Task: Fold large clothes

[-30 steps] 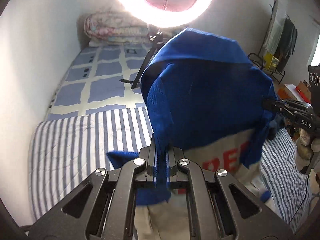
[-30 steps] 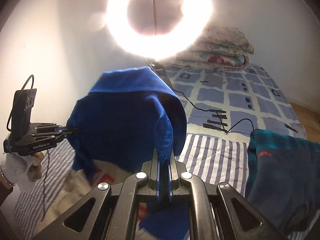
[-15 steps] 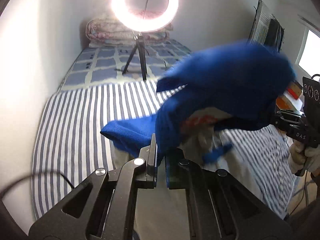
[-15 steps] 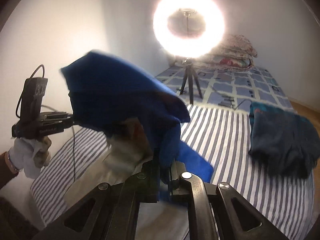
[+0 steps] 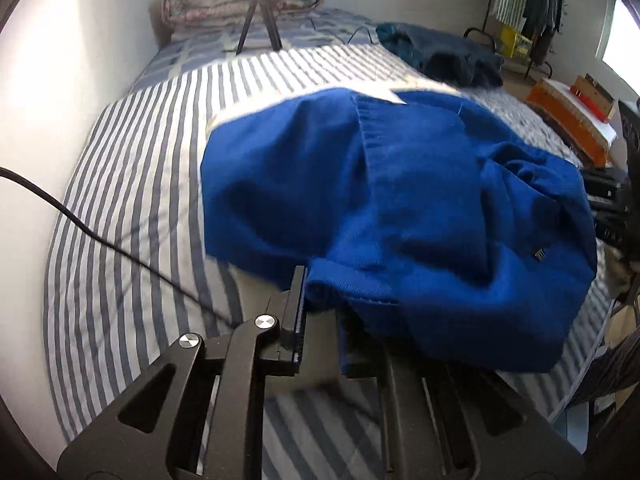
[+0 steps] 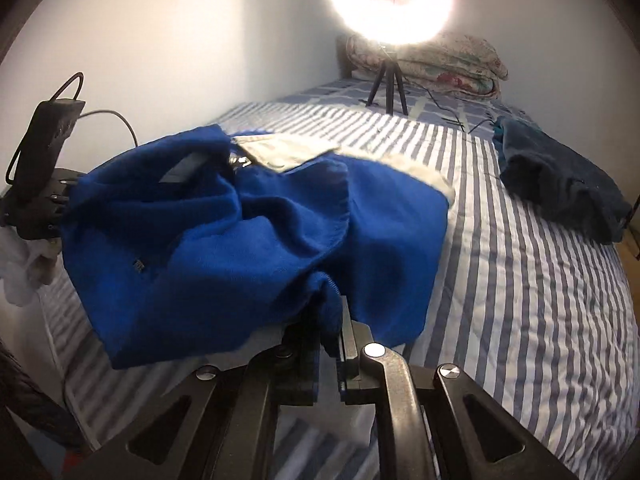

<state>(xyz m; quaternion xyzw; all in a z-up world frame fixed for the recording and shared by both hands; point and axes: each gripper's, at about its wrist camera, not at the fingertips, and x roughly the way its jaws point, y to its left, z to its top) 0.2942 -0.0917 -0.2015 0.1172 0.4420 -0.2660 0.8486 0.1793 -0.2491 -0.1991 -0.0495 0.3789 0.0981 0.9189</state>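
Note:
A large blue sweater with a cream part under it lies spread on the striped bed; it also shows in the right wrist view. My left gripper has its jaws slightly apart with the sweater's blue hem between them. My right gripper has a fold of the blue hem between its nearly closed jaws. Each gripper shows at the edge of the other's view, the right one and the left one, at opposite ends of the sweater.
A dark teal folded garment lies on the bed's right side. A ring light on a tripod stands at the far end before stacked quilts. A black cable crosses the bed. A clothes rack and boxes stand right.
The sweater has swung down from the air and now lies on the bed. Both grippers have dropped low over the mattress, and the left jaws have parted a little.

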